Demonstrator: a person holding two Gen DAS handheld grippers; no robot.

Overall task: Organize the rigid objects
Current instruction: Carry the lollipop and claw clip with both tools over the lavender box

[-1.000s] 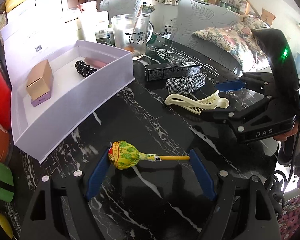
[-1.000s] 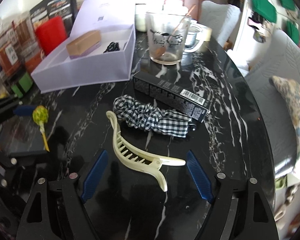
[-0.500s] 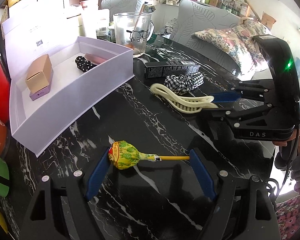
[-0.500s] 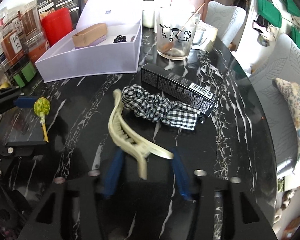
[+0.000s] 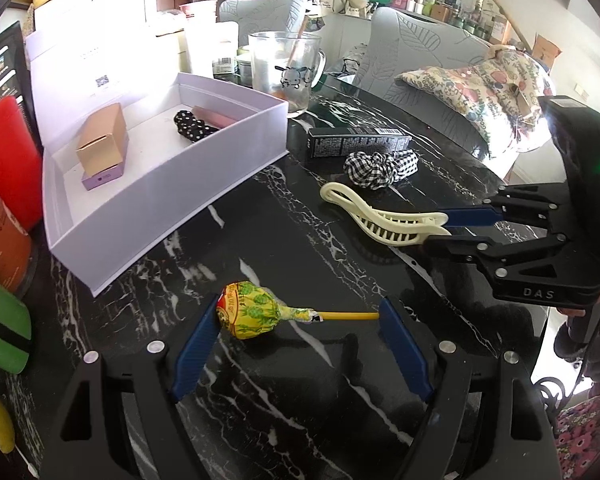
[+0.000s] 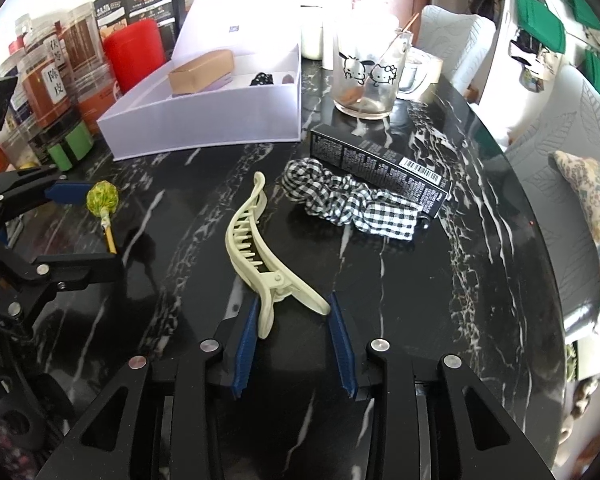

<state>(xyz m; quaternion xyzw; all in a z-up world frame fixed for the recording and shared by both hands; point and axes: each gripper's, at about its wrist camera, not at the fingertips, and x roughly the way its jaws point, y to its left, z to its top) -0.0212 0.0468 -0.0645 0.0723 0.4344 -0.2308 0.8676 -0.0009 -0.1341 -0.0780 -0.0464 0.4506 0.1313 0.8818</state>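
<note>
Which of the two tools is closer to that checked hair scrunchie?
Right. The right tool, clamped on the hair clip, sits just short of the scrunchie; the left tool is farther off.

Both fisheye views look steeply down, close over the black marble table (image 5: 324, 408). The left wrist view faces the white box (image 5: 172, 200) at 11 o'clock — the right wrist view sees it at 12. Both share, probably, most of the tabletop — hair clip (image 6: 256, 248) and lollipop (image 5: 252, 316) included.

Cream hair clip (image 6: 256, 240), black-and-white gingham scrunchie (image 6: 352, 204)
</note>
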